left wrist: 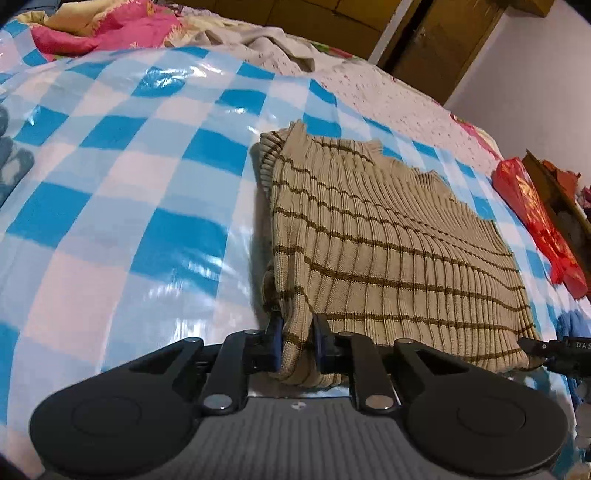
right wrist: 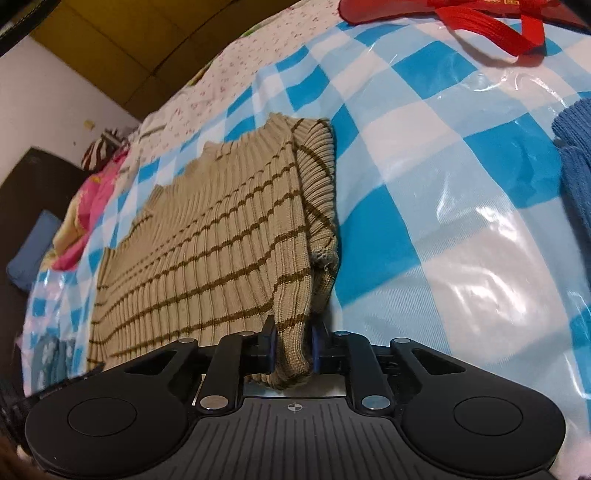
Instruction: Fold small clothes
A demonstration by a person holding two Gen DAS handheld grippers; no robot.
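we hold the sweater (left wrist: 388,236) by its near corners, left gripper (left wrist: 298,339) and right gripper (right wrist: 291,341) both clamped on knit, its length running away from us.

A home bedroom: bed (left wrist: 388,96) with floral sheet, wooden wardrobe (left wrist: 436,48), heaped bedding (left wrist: 110,26)

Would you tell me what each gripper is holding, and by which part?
Both hold the striped sweater: the left gripper pinches its near left corner, the right gripper its near right corner.
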